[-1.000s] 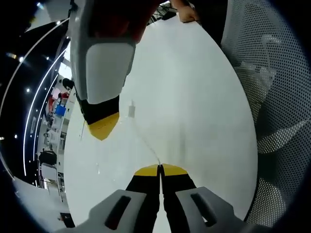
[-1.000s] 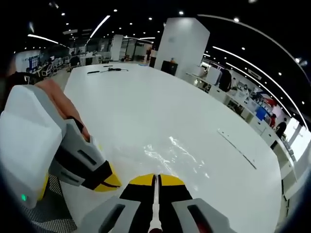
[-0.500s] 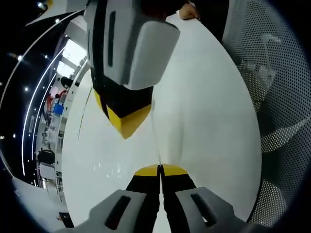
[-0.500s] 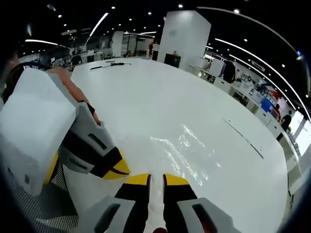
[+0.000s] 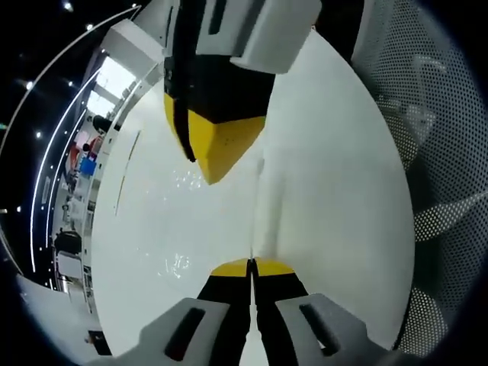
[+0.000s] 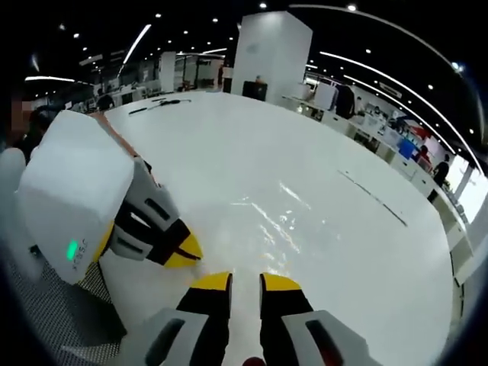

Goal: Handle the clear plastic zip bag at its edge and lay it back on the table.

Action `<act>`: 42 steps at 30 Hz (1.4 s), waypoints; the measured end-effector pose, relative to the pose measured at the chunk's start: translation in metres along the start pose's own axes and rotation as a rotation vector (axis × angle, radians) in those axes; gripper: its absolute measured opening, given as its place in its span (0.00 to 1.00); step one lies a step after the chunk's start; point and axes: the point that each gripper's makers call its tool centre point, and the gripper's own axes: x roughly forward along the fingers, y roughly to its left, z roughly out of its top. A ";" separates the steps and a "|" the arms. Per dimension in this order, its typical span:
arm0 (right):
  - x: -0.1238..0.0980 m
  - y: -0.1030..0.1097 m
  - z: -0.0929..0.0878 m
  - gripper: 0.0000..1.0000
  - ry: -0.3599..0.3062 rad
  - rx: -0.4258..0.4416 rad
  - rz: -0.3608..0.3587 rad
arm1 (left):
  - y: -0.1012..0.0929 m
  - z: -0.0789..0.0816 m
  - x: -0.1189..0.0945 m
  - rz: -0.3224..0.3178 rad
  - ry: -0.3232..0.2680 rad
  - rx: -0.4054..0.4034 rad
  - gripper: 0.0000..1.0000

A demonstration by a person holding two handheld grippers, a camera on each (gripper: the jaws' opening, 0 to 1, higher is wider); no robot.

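The clear plastic zip bag (image 6: 278, 221) lies almost flat on the white table (image 6: 229, 145) and shows only as glints. In the left gripper view its edge (image 5: 258, 210) runs as a thin line up from my left gripper (image 5: 252, 267), which is shut on it. My right gripper (image 6: 245, 282) stands open just above the table with nothing between its jaws. It enters the left gripper view from the top, with its yellow tips (image 5: 217, 149) over the bag. The left gripper (image 6: 171, 248), held by a hand, sits at the bag's left side in the right gripper view.
A perforated mesh chair back (image 5: 427, 152) stands beside the table's near edge. A thin dark line (image 6: 370, 197) marks the tabletop at the right, and dark cables (image 6: 156, 105) lie at its far end. Desks and people fill the hall behind.
My right gripper has opened and let go of the bag's edge. In the left gripper view it now sits higher and closer. My left gripper stays shut on the edge.
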 end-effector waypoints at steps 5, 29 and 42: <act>-0.001 -0.001 -0.004 0.11 0.009 0.017 -0.004 | 0.001 -0.001 0.003 -0.003 0.010 -0.017 0.00; -0.001 -0.002 -0.014 0.26 -0.010 0.106 -0.004 | 0.005 0.007 -0.025 0.010 -0.112 -0.330 0.24; -0.018 -0.005 -0.018 0.36 -0.042 0.171 -0.024 | 0.012 -0.001 -0.046 0.053 -0.199 -0.476 0.37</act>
